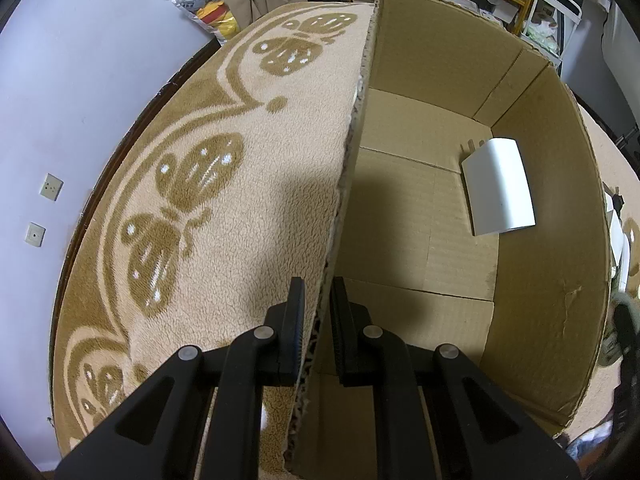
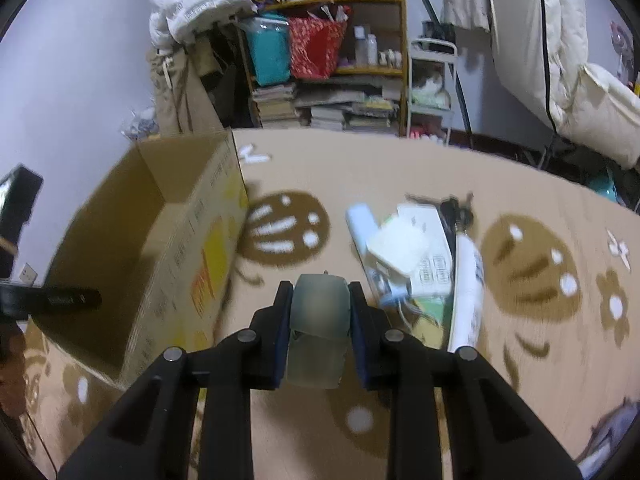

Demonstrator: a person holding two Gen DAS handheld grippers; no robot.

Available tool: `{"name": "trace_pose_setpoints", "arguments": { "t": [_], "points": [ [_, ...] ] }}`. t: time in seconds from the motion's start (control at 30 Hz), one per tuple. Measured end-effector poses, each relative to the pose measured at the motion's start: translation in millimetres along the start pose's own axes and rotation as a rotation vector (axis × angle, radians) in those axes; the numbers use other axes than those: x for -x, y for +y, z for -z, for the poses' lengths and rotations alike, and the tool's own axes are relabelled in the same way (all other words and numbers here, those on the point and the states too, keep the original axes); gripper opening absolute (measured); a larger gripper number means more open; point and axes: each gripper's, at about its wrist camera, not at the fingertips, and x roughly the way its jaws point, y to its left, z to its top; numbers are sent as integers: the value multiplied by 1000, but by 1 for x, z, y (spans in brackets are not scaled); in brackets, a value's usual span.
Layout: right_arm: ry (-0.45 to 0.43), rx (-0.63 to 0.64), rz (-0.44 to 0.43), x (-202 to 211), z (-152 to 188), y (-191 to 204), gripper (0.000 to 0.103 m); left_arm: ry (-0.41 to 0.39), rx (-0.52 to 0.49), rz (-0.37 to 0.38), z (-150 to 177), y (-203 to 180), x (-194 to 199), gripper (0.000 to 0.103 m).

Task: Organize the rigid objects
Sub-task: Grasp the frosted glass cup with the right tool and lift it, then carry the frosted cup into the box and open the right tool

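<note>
— right gripper (image 2: 318,336) is angling downward, clenching a translucent tape roll (image 2: 318,320) above the carpet (image 2: 400,184), beside the cardboard box (image 2: 172,240).
— left gripper (image 1: 318,320) is pointing steeply down, pinching the box's wall (image 1: 352,152); a white block (image 1: 498,184) is lying inside.

A beige blanket-covered surface (image 2: 420,184) with brown butterfly prints is seen; a cardboard box (image 2: 176,248) sits near its left edge, and a pile of white items (image 2: 416,256) is heaped mid-surface.

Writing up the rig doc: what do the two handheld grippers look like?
Both match. The left gripper and right gripper are matte black plastic: two angled linkage arms per side, joined by round silver pivot pins, ending in flat rectangular jaws with blue-edged pads. No cables, markings, sleeves or hands visible.
</note>
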Motion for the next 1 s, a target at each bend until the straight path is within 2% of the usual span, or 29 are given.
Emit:
{"name": "trace_pose_setpoints", "arguments": {
  "t": [0.3, 0.6, 0.77, 1.0],
  "points": [
    [-114, 31, -57, 14, -52, 24, 28, 1, 1, 2, 0, 1, 0, 11],
    [-204, 90, -166, 30, -97, 73, 28, -1, 1, 4, 0, 1, -1, 11],
    [-201, 78, -255, 30, -104, 91, 28, -1, 1, 6, 0, 1, -2, 11],
    [-146, 82, -286, 11, -93, 101, 28, 3, 7, 22, 0, 4, -2, 11]
  ]
}}
